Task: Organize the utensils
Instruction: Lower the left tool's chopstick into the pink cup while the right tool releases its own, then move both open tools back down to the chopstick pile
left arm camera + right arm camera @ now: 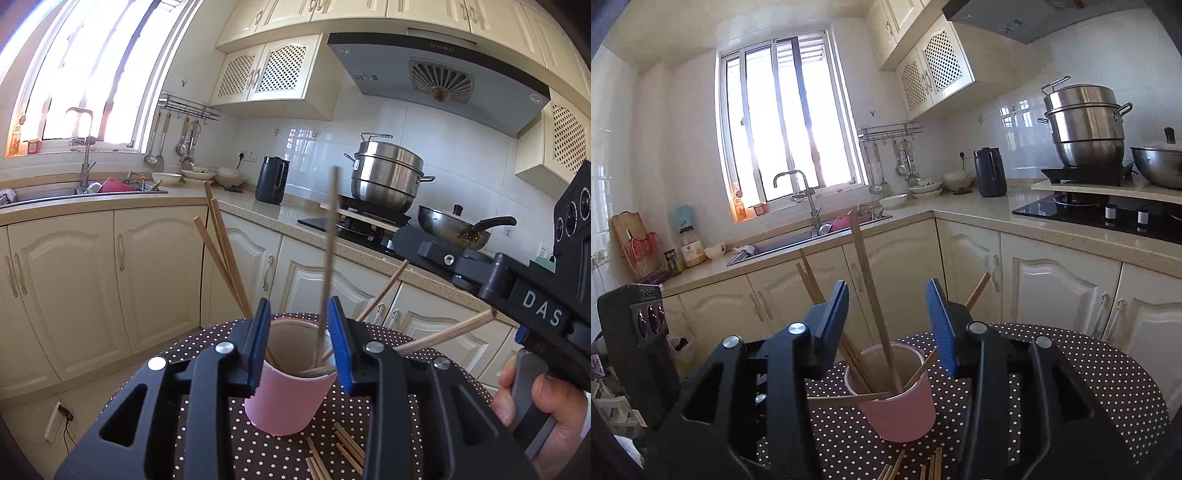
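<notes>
A pink cup [284,402] stands on the polka-dot table [258,450] with several wooden chopsticks [225,258] leaning in it. My left gripper [301,350] is open, its blue pads either side of the cup's rim. One chopstick [328,254] stands nearly upright in the cup, blurred. In the right wrist view the cup [897,402] sits just below my right gripper [890,325], which is open and empty, with a chopstick [871,288] standing between its fingers. Loose chopsticks [332,454] lie on the table in front of the cup, also in the right wrist view [912,469].
The right gripper's body [517,291] and the hand holding it are at the right of the left wrist view. Behind are cream cabinets [92,280], a sink [798,240], a black kettle [271,180], a steel steamer pot [388,177] and a wok [454,229] on the hob.
</notes>
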### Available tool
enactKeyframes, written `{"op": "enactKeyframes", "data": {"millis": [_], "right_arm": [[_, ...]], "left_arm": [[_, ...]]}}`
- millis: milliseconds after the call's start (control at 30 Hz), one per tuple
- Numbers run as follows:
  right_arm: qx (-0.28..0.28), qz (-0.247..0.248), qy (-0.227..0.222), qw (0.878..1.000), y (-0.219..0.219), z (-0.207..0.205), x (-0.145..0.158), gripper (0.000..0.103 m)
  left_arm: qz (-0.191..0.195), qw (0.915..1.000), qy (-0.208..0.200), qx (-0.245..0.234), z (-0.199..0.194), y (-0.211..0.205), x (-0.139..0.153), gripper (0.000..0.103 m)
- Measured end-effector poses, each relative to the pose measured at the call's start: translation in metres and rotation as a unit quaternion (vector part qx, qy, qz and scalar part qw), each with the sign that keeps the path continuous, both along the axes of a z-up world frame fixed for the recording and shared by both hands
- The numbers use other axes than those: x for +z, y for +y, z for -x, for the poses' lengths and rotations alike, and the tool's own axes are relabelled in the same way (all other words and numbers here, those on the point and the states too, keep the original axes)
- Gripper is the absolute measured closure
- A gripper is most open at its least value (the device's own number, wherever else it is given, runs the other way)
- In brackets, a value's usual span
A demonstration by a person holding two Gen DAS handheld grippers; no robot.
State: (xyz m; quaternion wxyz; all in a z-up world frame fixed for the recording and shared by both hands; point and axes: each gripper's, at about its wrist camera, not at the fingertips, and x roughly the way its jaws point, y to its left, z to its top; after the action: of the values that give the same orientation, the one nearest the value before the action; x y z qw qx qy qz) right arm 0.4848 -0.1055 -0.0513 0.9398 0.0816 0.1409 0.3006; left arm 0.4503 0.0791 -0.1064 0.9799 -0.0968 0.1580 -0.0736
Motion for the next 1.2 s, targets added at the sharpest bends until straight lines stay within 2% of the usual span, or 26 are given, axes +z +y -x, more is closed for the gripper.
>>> {"op": "enactKeyframes", "data": {"millis": [133,267,433,500,900,967,1200], "right_arm": [[-0.010,-0.006,-0.001,1.000,-0.006,0.008,0.008,0.059],[-0.018,-0.008,-0.008,1.000,-0.013,0.020,0.019,0.057],[-0.025,-0.006,-0.014,1.000,-0.021,0.040,0.027,0.056],[-0.029,-0.005,-0.016,0.999,-0.025,0.049,0.030,0.055],[-0.051,0.002,-0.020,0.999,-0.054,0.094,0.041,0.049],[-0.055,0.008,-0.016,0.998,-0.057,0.100,0.041,0.046],[-0.053,0.031,0.003,0.998,-0.064,0.120,0.030,0.045]], "left_arm": [[-0.007,0.9999,0.002,0.010,0.011,0.001,0.006,0.068],[-0.011,0.9997,-0.002,0.021,0.024,0.002,0.016,0.055],[-0.022,0.9993,-0.009,0.029,0.045,0.001,0.031,0.049],[-0.027,0.9990,-0.012,0.033,0.054,0.000,0.036,0.043],[-0.051,0.9979,-0.016,0.038,0.106,-0.014,0.056,0.032],[-0.058,0.9976,-0.011,0.038,0.113,-0.017,0.056,0.030],[-0.069,0.9970,0.018,0.029,0.126,-0.027,0.051,0.029]]}}
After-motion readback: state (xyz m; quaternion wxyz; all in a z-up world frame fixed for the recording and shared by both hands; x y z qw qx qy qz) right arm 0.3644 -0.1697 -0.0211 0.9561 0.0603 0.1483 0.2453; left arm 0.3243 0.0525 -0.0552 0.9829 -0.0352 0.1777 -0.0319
